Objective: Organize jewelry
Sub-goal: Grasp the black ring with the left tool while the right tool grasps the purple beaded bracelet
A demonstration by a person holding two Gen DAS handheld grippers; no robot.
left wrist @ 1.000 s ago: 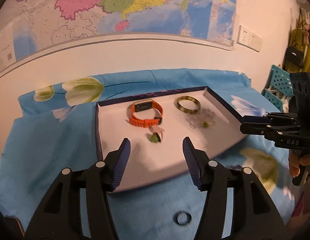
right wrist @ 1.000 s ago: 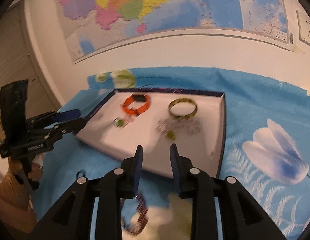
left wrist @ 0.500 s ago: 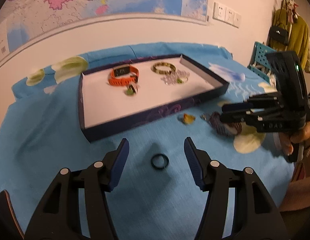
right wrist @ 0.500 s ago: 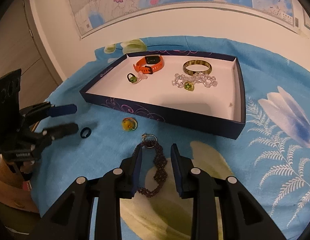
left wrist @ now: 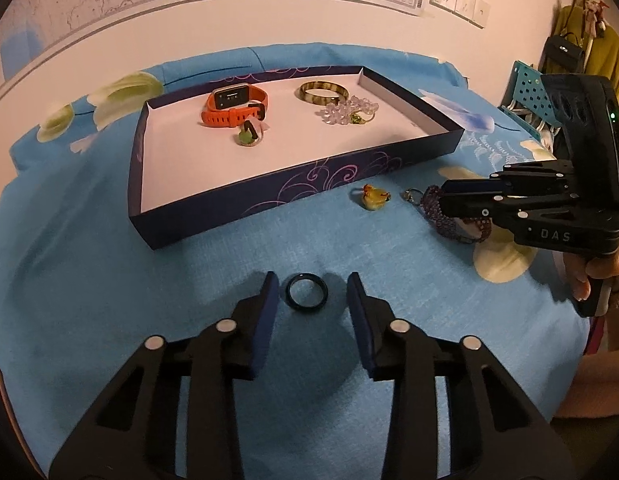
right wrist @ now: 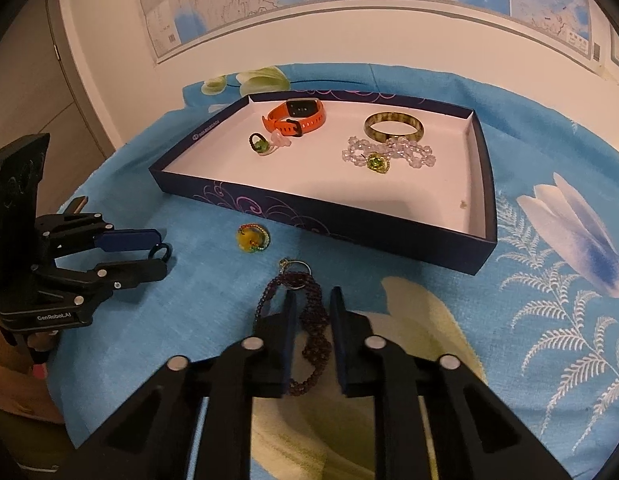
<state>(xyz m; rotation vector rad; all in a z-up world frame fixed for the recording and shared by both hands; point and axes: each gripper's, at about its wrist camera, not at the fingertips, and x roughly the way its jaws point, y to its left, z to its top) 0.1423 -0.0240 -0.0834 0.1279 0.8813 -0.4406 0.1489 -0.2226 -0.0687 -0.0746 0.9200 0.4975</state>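
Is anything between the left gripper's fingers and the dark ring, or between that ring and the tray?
Nothing visible. The ring lies flat between the closing left gripper, pads not yet touching. Only bare blue cloth separates it from the tray, whose near wall must be cleared.

Your left gripper (left wrist: 312, 292) is closing around the dark ring (left wrist: 307, 293) (pads not yet touching) on the blue cloth (left wrist: 89, 280) before the tray (left wrist: 269, 196).
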